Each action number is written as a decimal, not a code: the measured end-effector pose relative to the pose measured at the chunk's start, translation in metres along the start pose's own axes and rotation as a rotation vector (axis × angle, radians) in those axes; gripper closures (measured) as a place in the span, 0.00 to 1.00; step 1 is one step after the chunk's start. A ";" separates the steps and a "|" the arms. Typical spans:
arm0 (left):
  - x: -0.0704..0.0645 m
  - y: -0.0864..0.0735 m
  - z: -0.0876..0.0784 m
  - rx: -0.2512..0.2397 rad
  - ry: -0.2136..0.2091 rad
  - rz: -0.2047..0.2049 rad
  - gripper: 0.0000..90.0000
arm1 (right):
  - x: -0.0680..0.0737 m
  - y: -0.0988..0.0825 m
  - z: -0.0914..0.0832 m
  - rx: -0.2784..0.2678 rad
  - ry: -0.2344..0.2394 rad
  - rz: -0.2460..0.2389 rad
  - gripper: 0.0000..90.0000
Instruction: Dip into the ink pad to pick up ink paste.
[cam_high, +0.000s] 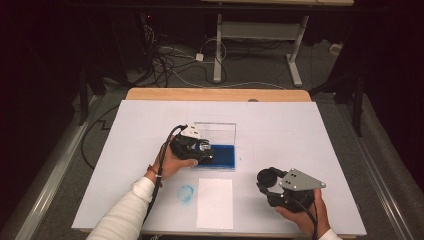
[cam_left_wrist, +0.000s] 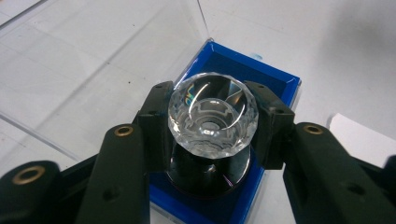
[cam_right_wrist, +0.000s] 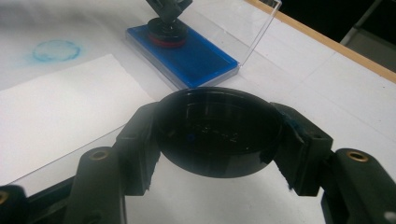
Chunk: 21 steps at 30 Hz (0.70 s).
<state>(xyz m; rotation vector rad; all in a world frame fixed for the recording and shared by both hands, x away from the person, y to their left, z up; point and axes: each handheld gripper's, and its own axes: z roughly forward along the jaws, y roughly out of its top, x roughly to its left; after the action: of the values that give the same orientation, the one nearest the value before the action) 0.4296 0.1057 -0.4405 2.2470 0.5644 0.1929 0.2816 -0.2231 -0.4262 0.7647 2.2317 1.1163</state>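
Nearest the person's edge of the white table (cam_high: 310, 125), the right gripper (cam_high: 274, 186) sits low with its jaws pinched on a round black plastic cap (cam_right_wrist: 218, 133), hollow side facing its camera; in the high view the cap (cam_high: 265, 177) pokes out to the left of that hand. Just left of it a blank white sheet of paper (cam_high: 215, 202) lies flat, and beside that there's a smudgy blue ring-shaped ink print (cam_high: 186, 193) on the tabletop.

Further in, the left gripper (cam_high: 205, 150) is clamped on the faceted clear crystal-like knob (cam_left_wrist: 212, 114) of a round stamp, one jaw on each side of it. The stamp's black base (cam_left_wrist: 205, 179) is sitting down on the blue ink pad (cam_left_wrist: 275, 86), at the pad's left end as seen from above. The pad lies in a clear plastic case, whose see-through lid (cam_high: 215, 132) stands upright behind it.

Past the far wooden table edge (cam_high: 215, 94), cables (cam_high: 170, 62) lie on the grey floor.
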 end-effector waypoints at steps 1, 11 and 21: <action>0.000 0.000 0.000 -0.001 0.000 -0.003 0.60 | 0.000 0.000 0.000 -0.001 0.001 0.003 0.43; -0.001 0.000 -0.001 0.003 0.005 -0.001 0.60 | 0.001 0.000 0.000 0.001 0.000 0.004 0.43; -0.001 0.001 -0.004 0.023 -0.011 -0.014 0.60 | 0.000 0.000 0.000 -0.003 -0.001 0.006 0.43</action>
<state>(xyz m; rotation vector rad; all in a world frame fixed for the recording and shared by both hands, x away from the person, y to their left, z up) 0.4274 0.1072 -0.4373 2.2647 0.5793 0.1682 0.2817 -0.2233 -0.4267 0.7706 2.2277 1.1219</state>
